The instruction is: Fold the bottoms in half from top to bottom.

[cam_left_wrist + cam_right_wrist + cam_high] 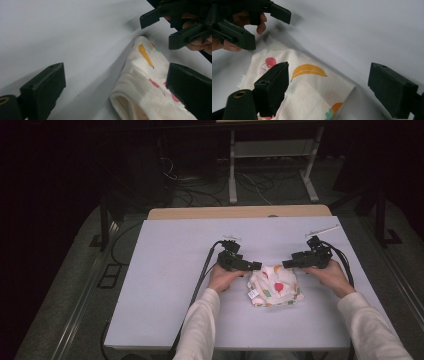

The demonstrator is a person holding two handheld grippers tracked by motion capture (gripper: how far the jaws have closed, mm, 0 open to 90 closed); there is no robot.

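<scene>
A folded white cloth (275,286) printed with coloured fruit lies flat on the pale table (165,285), between the two hands. My left gripper (254,265) points right at the cloth's far left corner and stands open. In the left gripper view its jaws (115,72) straddle the folded edge of the cloth (147,82), with the right gripper (158,31) beyond. My right gripper (287,263) points left at the far right corner, open. In the right gripper view its jaws (328,71) stand wide on either side of the cloth (312,87), with the left gripper (269,28) opposite.
A black cable (202,275) trails from the left gripper along the forearm and off the near edge. A thin white strip (322,229) lies at the far right of the table. Beyond the table's far wooden edge (240,212) stand white frame legs (232,175) and floor cables.
</scene>
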